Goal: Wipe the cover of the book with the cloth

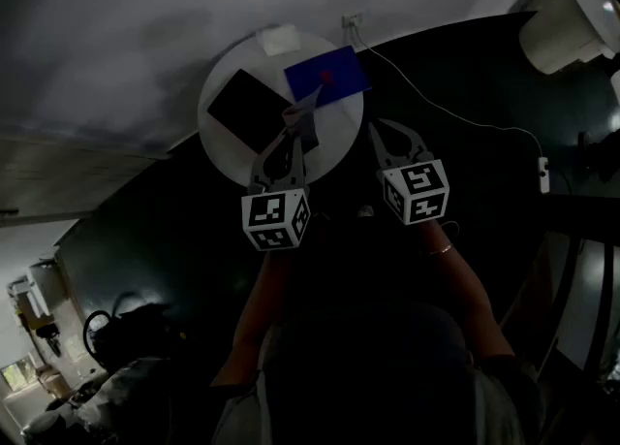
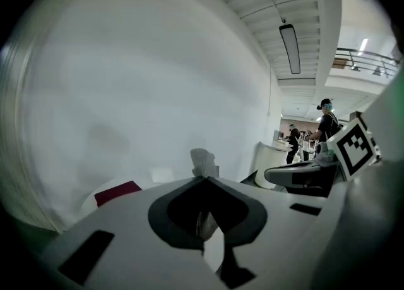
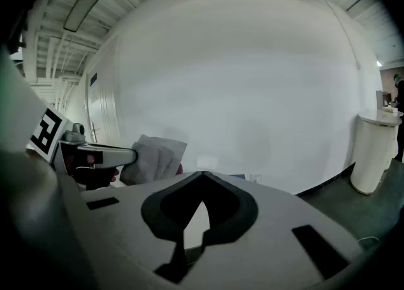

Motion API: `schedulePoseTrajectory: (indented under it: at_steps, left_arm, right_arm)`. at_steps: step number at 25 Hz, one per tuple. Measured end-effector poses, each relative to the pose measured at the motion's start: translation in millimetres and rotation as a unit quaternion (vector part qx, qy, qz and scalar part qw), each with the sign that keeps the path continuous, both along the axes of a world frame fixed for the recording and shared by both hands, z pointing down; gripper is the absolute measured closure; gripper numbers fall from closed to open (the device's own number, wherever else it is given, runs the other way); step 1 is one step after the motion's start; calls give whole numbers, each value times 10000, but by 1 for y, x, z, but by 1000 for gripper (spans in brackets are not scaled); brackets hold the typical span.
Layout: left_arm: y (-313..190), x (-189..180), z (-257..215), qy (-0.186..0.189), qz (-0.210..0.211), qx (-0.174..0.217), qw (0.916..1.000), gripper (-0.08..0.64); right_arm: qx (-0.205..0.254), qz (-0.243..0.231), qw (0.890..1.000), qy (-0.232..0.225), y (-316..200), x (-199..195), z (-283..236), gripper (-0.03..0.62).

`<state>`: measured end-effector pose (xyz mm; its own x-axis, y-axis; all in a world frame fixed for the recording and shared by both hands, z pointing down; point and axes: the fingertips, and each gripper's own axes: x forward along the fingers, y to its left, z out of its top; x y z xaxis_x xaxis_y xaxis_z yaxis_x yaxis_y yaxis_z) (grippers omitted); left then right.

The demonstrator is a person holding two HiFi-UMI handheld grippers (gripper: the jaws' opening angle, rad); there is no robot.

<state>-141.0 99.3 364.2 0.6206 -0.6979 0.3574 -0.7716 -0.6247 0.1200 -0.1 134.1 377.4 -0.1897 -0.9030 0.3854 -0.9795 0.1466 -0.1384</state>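
**A:** What does the person have to work with?

**B:** A round white surface (image 1: 334, 138), smooth and matte. A dark red book (image 1: 246, 110) lies flat on it, square-cornered. Just beside that book lies a blue book (image 1: 327, 75), also flat, with a plain cover. It is not clear which of the two the task means.

**A:** And the tongs?

**B:** The left tongs (image 2: 205, 178) are pinched tight on a cloth (image 3: 156, 156), a small, pale, soft, folded piece. It hangs over the dark red book's corner nearest the blue one and does not seem to touch either cover. The right tongs (image 3: 202, 174) are closed with nothing between them. They are held well apart from the dark red book, out past the blue one.

**A:** How should the wipe go?

**B:** Probably by lowering the cloth until its loose flap lies flat on the cover, then dragging it in long, light strokes toward an edge. A thin book on a slick top may slide, so the free tongs could pin down a corner.
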Motion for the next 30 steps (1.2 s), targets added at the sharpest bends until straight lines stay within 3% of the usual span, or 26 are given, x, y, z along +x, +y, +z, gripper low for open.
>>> schedulePoseTrajectory:
  at_steps: [19,30]
  left_arm:
    - [8,24,-7,-27,-259,67,9996,537]
    - [-43,43,7,-193,-275,94,9994,537]
  right_arm:
    - [98,442,9983,-376,18,53,-4,563]
    - [-117,711,9966,-406,-10,88,16,563]
